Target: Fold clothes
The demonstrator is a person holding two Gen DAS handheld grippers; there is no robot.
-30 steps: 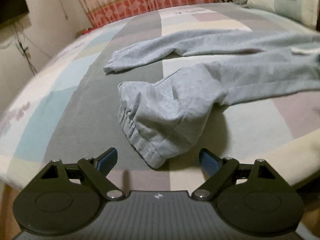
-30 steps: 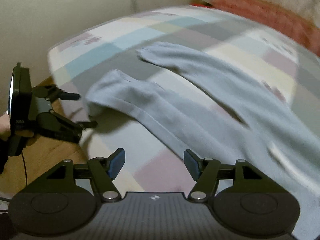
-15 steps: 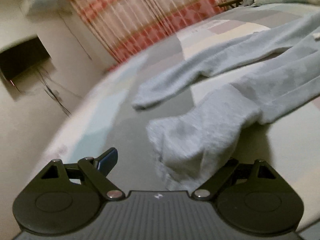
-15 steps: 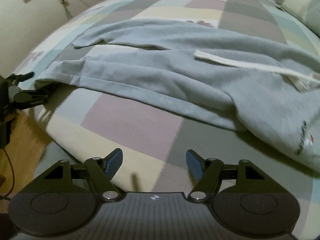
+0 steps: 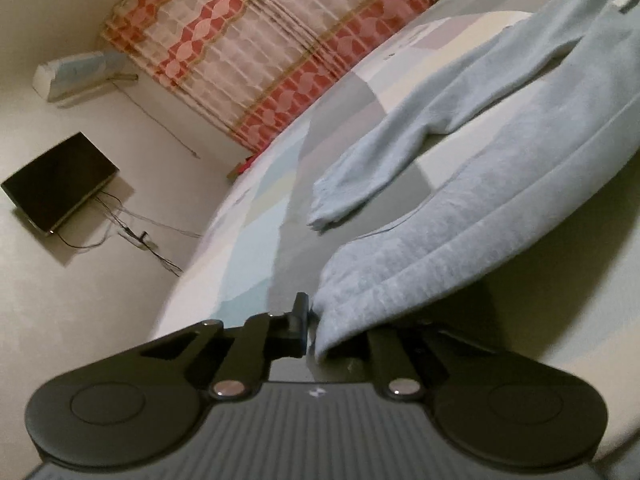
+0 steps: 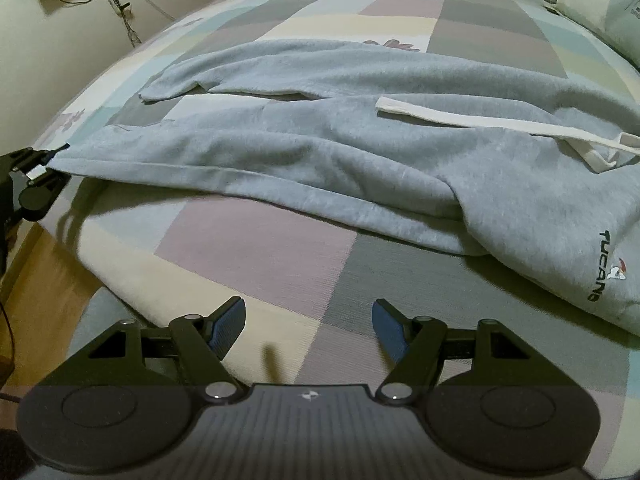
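Light grey sweatpants (image 6: 320,140) lie stretched across the bed, legs to the left and waist with a white drawstring (image 6: 480,122) to the right. My left gripper (image 5: 312,332) is shut on the cuff of the near leg (image 5: 460,240), and the cloth hides its right finger. In the right wrist view the left gripper (image 6: 36,172) shows at the left bed edge, pinching that cuff. My right gripper (image 6: 308,320) is open over the bare cover, just short of the near leg's seam, with nothing between its fingers. The far leg (image 5: 400,152) lies flat.
The bed has a patchwork cover (image 6: 260,248) in pastel squares. A pillow (image 6: 600,4) lies at the far right. A red patterned curtain (image 5: 260,40) and a dark wall screen (image 5: 56,184) with cables stand beyond the bed. Wooden floor (image 6: 44,280) shows at the bed's left edge.
My left gripper has shut on the near leg's cuff and rolled, tilting its view. My right gripper swung from the legs towards the waist, sank a little, then held still.
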